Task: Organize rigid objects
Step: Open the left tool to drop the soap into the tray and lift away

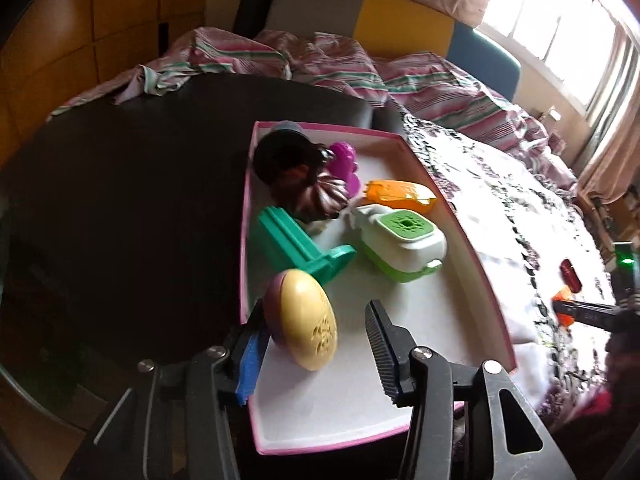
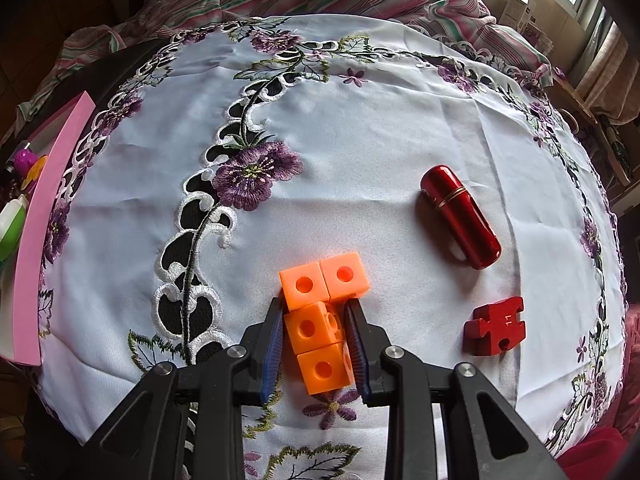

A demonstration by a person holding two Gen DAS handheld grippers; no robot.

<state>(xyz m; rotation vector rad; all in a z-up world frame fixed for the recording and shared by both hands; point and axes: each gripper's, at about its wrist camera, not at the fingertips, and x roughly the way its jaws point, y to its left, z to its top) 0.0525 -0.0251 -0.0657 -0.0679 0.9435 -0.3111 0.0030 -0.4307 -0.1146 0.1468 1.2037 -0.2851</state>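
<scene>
The left claw (image 1: 320, 336) hangs over the near end of the pink-edged box (image 1: 460, 224) with its jaws spread wide; a yellow and purple egg (image 1: 306, 318) leans against the blue pad of the finger at 9 o'clock, while the ribbed finger at 3 o'clock stands apart from it, so the claw grips nothing. Further into the box, toward 12 o'clock from the egg, lie a teal bracket (image 1: 298, 246), a green and white case (image 1: 402, 242), an orange comb-like piece (image 1: 400, 196), a dark fluted mould (image 1: 312, 196), a magenta toy (image 1: 344, 160) and a black round lump (image 1: 282, 156) in the far corner; the box sits where the dark desk (image 1: 140, 184) meets the embroidered white cloth (image 1: 520, 216).

The right claw (image 2: 314, 308) is closed narrowly around the orange cube block (image 2: 318, 312), both blue pads pressing the third cube of the L-shaped piece, which rests on the cloth (image 2: 360, 132); I cannot tell whether the block is lifted. At 2 o'clock from the block lies a red metal capsule (image 2: 460, 216), on its side; at 3 o'clock, near the claw, a red puzzle piece (image 2: 496, 326) marked 11; the box's pink wall (image 2: 48, 216) runs along 9 o'clock.
</scene>
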